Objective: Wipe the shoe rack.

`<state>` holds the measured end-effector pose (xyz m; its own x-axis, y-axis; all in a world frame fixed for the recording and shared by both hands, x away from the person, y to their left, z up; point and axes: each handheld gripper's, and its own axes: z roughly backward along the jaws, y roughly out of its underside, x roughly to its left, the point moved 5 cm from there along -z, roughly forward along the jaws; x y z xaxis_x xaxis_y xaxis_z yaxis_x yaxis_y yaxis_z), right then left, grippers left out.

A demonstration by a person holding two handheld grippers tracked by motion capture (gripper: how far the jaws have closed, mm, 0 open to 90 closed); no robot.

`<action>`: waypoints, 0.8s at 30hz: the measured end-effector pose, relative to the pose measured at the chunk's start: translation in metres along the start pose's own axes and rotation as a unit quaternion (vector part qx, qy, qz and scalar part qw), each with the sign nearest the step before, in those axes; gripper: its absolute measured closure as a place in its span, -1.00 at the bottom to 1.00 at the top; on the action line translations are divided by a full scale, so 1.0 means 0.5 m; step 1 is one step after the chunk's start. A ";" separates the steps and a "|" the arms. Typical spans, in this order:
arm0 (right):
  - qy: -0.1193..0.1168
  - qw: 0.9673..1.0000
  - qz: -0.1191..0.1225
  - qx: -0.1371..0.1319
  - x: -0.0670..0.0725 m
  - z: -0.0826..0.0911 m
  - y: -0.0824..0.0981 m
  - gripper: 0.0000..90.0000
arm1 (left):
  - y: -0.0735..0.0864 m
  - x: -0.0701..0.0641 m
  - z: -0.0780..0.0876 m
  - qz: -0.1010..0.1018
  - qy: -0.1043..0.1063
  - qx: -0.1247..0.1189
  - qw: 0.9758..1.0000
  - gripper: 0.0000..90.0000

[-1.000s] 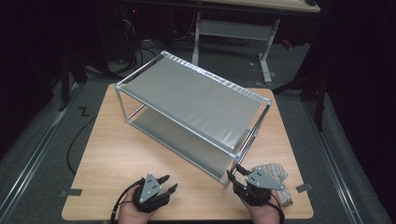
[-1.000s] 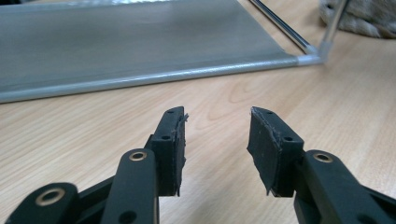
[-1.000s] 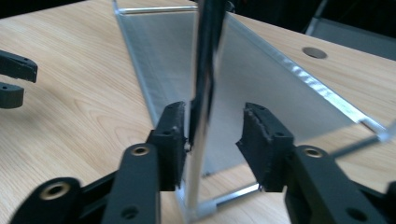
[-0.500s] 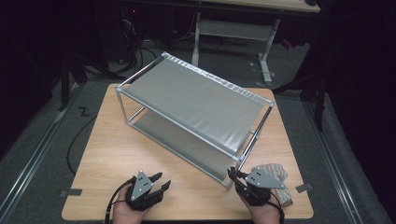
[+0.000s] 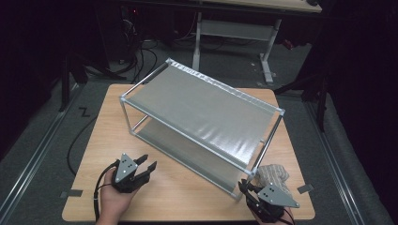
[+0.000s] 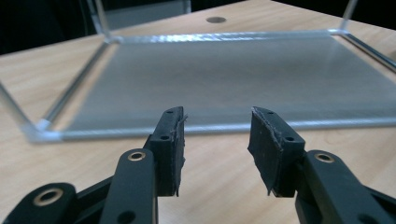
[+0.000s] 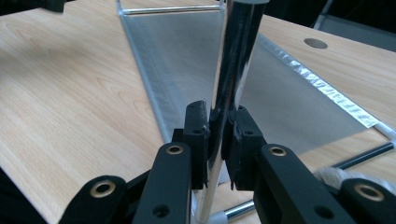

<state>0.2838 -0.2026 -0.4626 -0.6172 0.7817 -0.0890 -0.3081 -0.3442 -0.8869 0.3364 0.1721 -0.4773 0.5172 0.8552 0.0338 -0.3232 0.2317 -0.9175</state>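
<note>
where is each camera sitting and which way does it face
High view: above the person's side, looking forward and down on the table; both hands enter below.
Left gripper view: rides the left gripper, open, facing the rack's lower shelf.
Right gripper view: rides the right gripper, shut on the rack's corner post.
All share the rack.

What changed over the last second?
The right gripper has just closed its jaws onto the near corner post of the rack; a second ago they stood open beside it. The left gripper, open and empty, slid left across the table. Rack and grey cloth unmoved.
</note>
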 end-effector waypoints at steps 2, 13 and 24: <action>0.003 1.000 0.000 0.002 -0.003 0.008 0.004 0.77 | -0.005 0.010 0.000 -0.003 -0.002 0.001 1.000 0.26; 0.029 0.999 -0.018 0.005 -0.032 0.053 0.026 0.76 | -0.009 0.079 -0.006 0.003 -0.049 0.001 0.999 0.26; 0.040 0.999 -0.023 0.007 -0.047 0.058 0.031 0.75 | -0.011 0.177 -0.056 0.022 -0.090 0.032 0.995 0.31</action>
<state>0.2725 -0.2415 -0.4611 -0.5422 0.8360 -0.0842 -0.3460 -0.3134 -0.8843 0.4060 0.2335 -0.4803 0.3522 0.9332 0.0707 -0.3950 0.2167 -0.8928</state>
